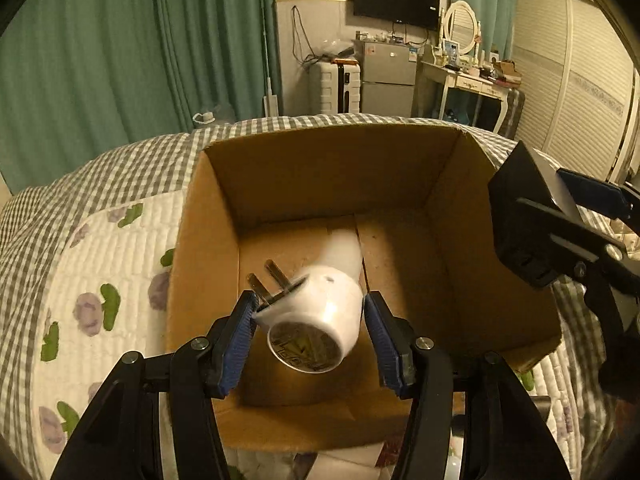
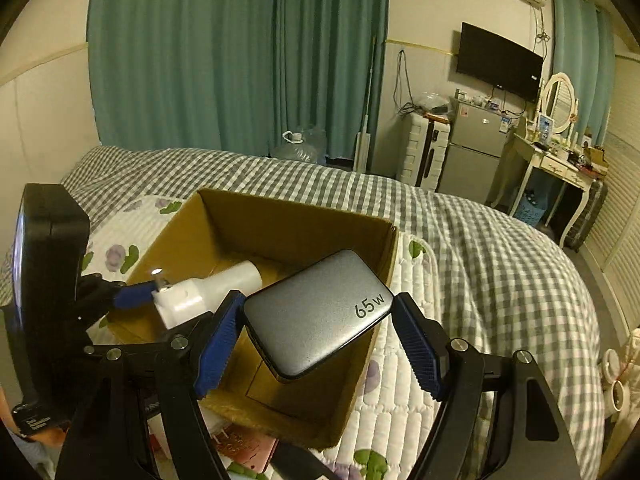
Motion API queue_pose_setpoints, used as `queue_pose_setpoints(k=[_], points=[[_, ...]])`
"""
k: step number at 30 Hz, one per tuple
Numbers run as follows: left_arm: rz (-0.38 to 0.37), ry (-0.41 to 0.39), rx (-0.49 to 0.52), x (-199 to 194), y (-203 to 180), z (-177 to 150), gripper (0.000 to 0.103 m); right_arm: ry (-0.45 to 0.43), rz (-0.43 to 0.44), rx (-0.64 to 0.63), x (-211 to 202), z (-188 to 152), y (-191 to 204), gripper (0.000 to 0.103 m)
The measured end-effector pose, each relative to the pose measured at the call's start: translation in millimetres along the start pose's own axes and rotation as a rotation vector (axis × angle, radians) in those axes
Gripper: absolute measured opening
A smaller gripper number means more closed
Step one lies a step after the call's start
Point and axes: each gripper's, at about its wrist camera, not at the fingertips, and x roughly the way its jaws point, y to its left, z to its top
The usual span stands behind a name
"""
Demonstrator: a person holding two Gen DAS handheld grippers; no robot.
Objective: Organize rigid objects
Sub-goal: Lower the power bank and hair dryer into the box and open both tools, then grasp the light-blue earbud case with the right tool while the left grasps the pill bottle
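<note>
An open cardboard box (image 1: 224,208) lies on the bed. My left gripper (image 1: 308,316) is over the box; a white plug adapter (image 1: 320,304) with two metal prongs sits between its blue pads, blurred, with a gap at the right pad. It also shows in the right wrist view (image 2: 208,292). My right gripper (image 2: 318,320) is above the box's (image 2: 296,220) near right side. A grey 65W charger (image 2: 320,312) sits between its pads, with a gap at the right pad. The right gripper's body shows in the left wrist view (image 1: 552,232).
The bed has a grey checked cover (image 2: 460,248) and a white quilted mat with flower prints (image 1: 112,264). Small flat items (image 2: 240,448) lie by the box's near edge. Green curtains, a fridge (image 2: 476,148), a suitcase and a dressing table stand beyond the bed.
</note>
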Motion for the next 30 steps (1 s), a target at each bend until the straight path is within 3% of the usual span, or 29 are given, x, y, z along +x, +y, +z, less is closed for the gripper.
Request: queue_pose_setpoints(k=[2,3,12,14,16,18,25,30], points=[[-0.004,-0.018,0.028,-3,-3,1,0.083,-0.007,0.007,0.003,4,-1,-2,0.075],[0.01,-0.036,0.044,-6,-4,0,0.085,-0.009,0.011,0.004,6,-1,-3,0.075],[0.027,-0.05,0.018,-41,18,-7,0.085,-0.002,0.027,0.008,17,-3,-3,0.074],[0.028,-0.057,0.013,-54,24,-11,0.085,-0.044,0.041,0.024,12,-3,-1,0.074],[0.021,-0.058,0.01,-69,29,-12,0.085,-0.062,0.044,0.047,4,3,-1,0.085],[0.019,-0.063,0.009,-83,32,-13,0.086,-0.049,0.031,0.072,-9,8,-1,0.085],[0.001,-0.113,-0.002,-154,43,-24,0.102,-0.022,-0.071,0.028,-78,7,2,0.085],[-0.006,-0.133,0.002,-189,45,-39,0.103,-0.034,-0.108,0.025,-131,-2,14,0.09]])
